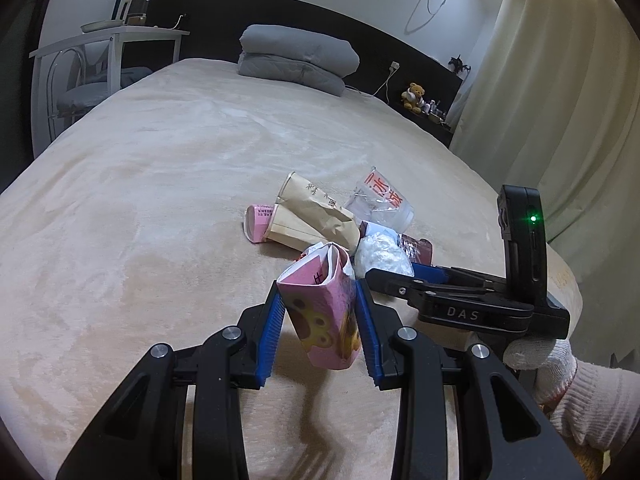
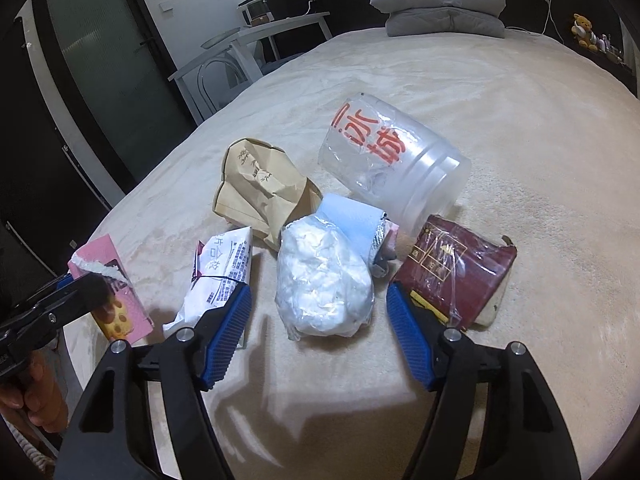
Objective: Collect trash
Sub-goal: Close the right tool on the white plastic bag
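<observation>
My left gripper (image 1: 320, 316) is shut on a pink carton with a cartoon print (image 1: 326, 316), held just above the bed; it also shows in the right wrist view (image 2: 116, 300). My right gripper (image 2: 318, 328) is open around a white crumpled plastic bag (image 2: 324, 280) lying on the bed. Around it lie a brown paper bag (image 2: 260, 192), a clear plastic cup with red characters (image 2: 392, 160), a dark red wrapped packet (image 2: 456, 276), a white printed wrapper (image 2: 220, 276) and a blue wrapper (image 2: 352, 220).
The trash lies on a beige bed cover (image 1: 160, 184). A folded grey quilt (image 1: 296, 58) lies at the head of the bed. A white side table (image 1: 108, 44) stands at the left, a curtain (image 1: 540, 80) at the right.
</observation>
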`<action>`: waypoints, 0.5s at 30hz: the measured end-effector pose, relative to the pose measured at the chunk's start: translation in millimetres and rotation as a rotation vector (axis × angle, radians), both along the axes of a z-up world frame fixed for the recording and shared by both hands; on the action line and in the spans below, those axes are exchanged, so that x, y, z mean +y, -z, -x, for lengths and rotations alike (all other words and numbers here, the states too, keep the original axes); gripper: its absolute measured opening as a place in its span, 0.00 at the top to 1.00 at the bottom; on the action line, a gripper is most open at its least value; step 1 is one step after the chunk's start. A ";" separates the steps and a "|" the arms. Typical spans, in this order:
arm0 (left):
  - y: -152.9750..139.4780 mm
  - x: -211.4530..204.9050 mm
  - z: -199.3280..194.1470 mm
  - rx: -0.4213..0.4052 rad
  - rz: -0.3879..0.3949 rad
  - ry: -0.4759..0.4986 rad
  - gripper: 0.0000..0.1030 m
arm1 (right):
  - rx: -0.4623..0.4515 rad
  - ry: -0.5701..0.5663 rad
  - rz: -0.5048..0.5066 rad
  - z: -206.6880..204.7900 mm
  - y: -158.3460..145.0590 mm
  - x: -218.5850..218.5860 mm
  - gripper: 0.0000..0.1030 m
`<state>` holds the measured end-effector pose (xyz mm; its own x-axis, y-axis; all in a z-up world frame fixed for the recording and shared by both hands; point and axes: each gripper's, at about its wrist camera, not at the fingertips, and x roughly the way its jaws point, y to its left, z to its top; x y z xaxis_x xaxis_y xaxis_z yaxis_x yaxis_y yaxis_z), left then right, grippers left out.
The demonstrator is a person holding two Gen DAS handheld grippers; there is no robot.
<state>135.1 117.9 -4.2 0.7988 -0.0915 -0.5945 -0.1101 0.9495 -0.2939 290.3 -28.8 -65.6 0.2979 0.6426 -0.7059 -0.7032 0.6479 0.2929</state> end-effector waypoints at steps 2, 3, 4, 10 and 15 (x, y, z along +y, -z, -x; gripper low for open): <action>0.3 -0.6 -0.5 0.002 -0.002 0.005 0.67 | -0.003 0.016 0.009 -1.4 2.4 1.7 0.51; 0.5 -1.0 -0.8 0.003 -0.004 0.006 0.67 | 0.001 0.018 0.004 -2.1 2.9 1.3 0.52; 1.0 -1.3 -0.9 0.005 -0.005 0.007 0.67 | 0.000 0.018 0.002 -1.9 2.7 1.0 0.52; 1.3 1.0 -0.3 0.006 -0.006 0.006 0.67 | -0.004 0.006 -0.013 1.6 -0.9 -3.2 0.52; 0.1 2.1 -0.5 0.007 -0.007 0.003 0.67 | 0.002 0.004 -0.027 5.0 -5.5 -10.1 0.52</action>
<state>135.6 120.0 -4.3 0.7942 -0.0898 -0.6010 -0.1092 0.9518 -0.2865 285.3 -38.8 -60.1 0.2991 0.6603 -0.6888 -0.6995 0.6427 0.3123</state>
